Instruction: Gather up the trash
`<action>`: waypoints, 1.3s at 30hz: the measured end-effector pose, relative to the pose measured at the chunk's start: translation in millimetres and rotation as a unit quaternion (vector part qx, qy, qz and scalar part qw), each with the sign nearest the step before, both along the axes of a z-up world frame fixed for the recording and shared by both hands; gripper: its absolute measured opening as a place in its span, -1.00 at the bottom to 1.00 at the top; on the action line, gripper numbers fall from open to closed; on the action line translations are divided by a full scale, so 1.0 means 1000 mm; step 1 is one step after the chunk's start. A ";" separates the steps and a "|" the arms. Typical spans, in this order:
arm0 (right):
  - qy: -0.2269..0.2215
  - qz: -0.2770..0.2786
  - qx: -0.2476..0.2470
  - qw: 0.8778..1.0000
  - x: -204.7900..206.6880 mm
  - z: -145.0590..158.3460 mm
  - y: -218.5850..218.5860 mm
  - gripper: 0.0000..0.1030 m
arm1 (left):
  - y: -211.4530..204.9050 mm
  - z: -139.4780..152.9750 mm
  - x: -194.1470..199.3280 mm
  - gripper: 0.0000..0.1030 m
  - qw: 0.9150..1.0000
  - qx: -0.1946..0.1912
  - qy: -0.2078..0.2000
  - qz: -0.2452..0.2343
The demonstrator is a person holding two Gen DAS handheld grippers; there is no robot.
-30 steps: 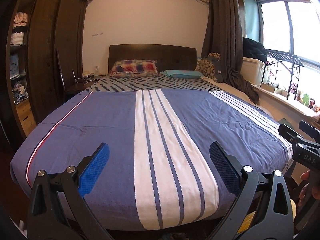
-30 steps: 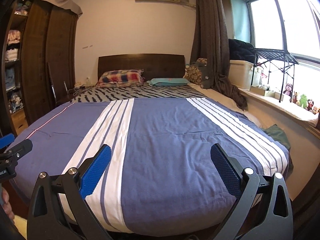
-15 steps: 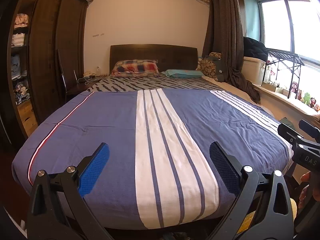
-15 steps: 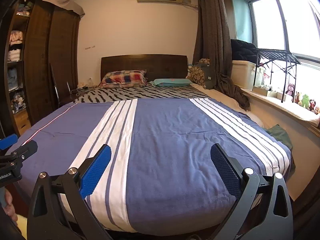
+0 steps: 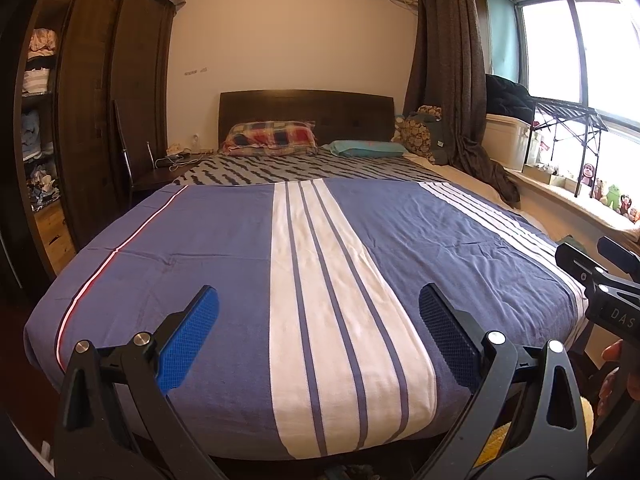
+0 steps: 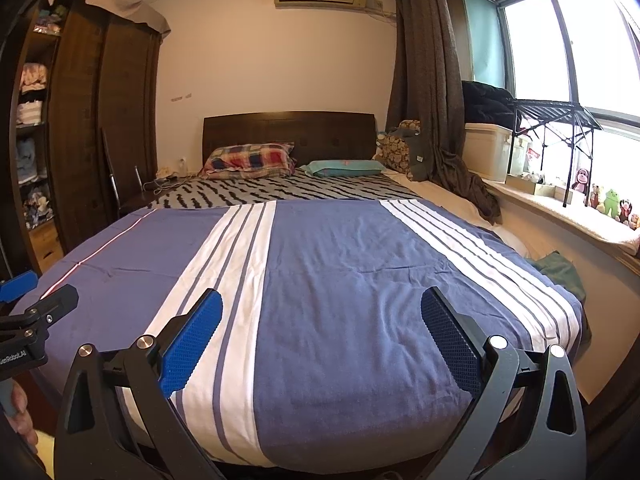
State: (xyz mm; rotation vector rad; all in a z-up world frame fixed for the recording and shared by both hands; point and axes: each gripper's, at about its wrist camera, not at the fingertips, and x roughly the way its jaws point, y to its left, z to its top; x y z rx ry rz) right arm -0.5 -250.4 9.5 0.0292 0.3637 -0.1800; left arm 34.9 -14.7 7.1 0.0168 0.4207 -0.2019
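Two grippers hang over the bed's (image 5: 224, 248) foot; left gripper (image 5: 319, 334) spread wide, gripping nothing; right gripper (image 6: 322, 338) likewise, seen at 3 o'clock in the left view; no trash can be made out.

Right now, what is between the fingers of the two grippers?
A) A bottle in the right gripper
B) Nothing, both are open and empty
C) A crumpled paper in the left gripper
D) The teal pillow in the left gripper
B: the left gripper and the right gripper both have their jaws spread wide, with only the striped blue bedspread seen between them.
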 end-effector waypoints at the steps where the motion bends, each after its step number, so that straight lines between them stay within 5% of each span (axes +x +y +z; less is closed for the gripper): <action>1: 0.000 0.000 -0.001 1.000 0.000 0.000 0.001 0.93 | 0.000 0.000 0.000 0.84 1.000 0.000 0.000 0.000; 39: -0.003 0.008 0.002 1.000 0.000 0.006 0.004 0.93 | 0.003 0.004 -0.002 0.85 1.000 -0.002 -0.005 0.002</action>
